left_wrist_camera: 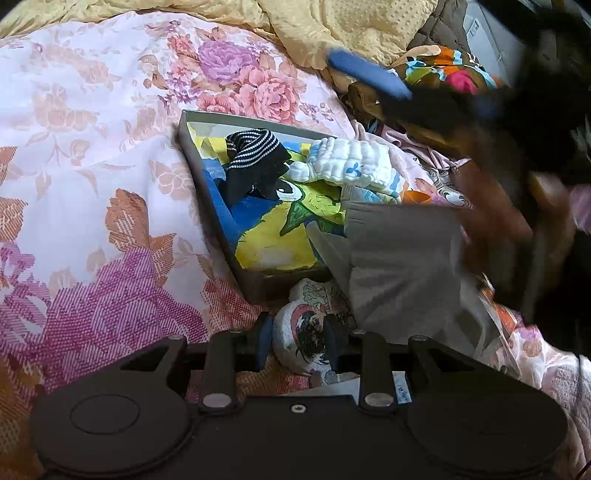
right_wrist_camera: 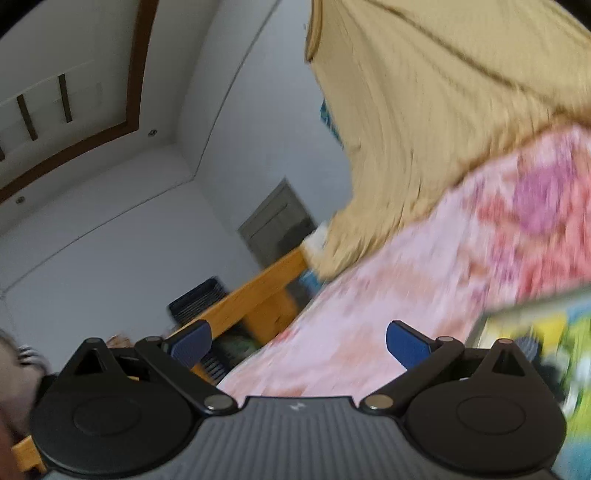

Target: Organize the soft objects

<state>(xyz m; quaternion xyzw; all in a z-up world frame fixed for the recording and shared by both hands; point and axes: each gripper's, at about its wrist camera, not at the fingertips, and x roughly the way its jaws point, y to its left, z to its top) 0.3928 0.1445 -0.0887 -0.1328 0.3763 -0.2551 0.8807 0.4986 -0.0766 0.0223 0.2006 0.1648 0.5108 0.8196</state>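
A grey box (left_wrist_camera: 207,192) with a cartoon-print bottom lies on the floral bedspread (left_wrist_camera: 92,155). In it lie a black striped sock (left_wrist_camera: 251,155) and a white quilted cloth (left_wrist_camera: 351,162). My left gripper (left_wrist_camera: 297,345) is shut on a rolled white printed cloth (left_wrist_camera: 310,339) just in front of the box's near wall. My right gripper (right_wrist_camera: 297,345) is open and empty, tilted up toward the room; in the left wrist view it shows blurred above the box's right side (left_wrist_camera: 369,74). The box's corner (right_wrist_camera: 535,332) shows blurred at the right.
A grey cloth (left_wrist_camera: 402,266) hangs over the box's right side. A yellow blanket (left_wrist_camera: 332,26) and a pile of coloured clothes (left_wrist_camera: 443,74) lie behind. A wooden bed frame (right_wrist_camera: 251,295) and white walls show in the right wrist view.
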